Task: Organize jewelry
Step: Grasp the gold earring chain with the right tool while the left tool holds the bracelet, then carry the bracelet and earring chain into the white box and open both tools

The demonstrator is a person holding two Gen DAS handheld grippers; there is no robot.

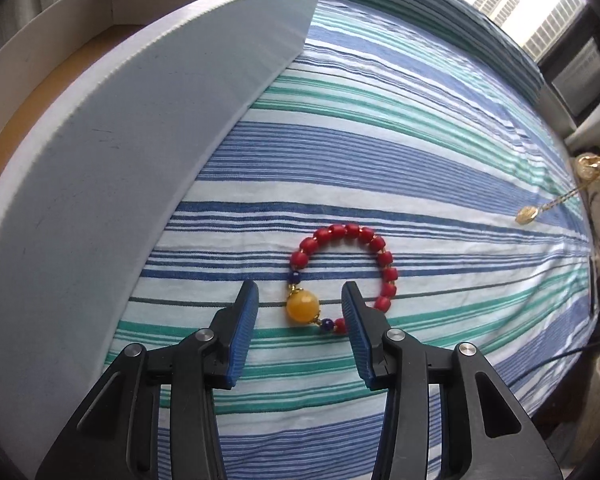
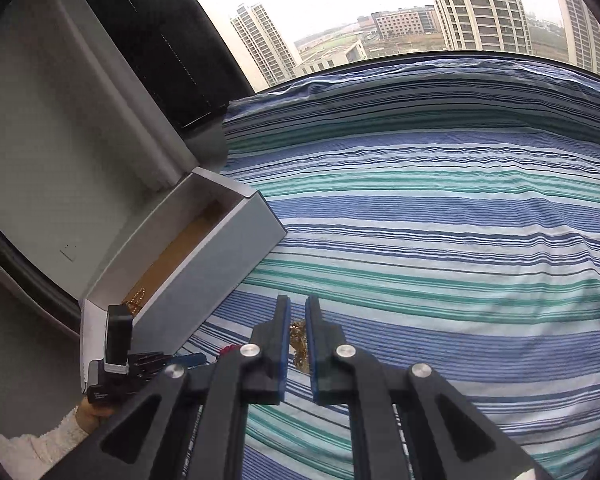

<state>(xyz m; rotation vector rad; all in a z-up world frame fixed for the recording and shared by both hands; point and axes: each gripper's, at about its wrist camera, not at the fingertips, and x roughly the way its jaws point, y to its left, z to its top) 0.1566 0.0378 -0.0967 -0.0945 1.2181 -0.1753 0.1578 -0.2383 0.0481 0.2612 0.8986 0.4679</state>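
Observation:
A red bead bracelet [image 1: 354, 264] with a large yellow bead [image 1: 302, 307] lies on the striped cloth. My left gripper [image 1: 299, 300] is open, low over the cloth, its fingers on either side of the yellow bead. My right gripper [image 2: 298, 312] is shut on a gold chain necklace [image 2: 299, 344] and holds it above the cloth. That necklace and its round pendant [image 1: 526, 215] show at the right edge of the left wrist view. The open white box [image 1: 112, 152] stands to the left; in the right wrist view it [image 2: 220, 268] holds another gold chain [image 2: 135, 299].
The blue, green and white striped cloth [image 2: 440, 232] covers the surface. The box lid [image 2: 52, 128] stands open behind the box. A window with tower blocks lies beyond the far edge. The left gripper's body [image 2: 116, 352] shows at lower left in the right wrist view.

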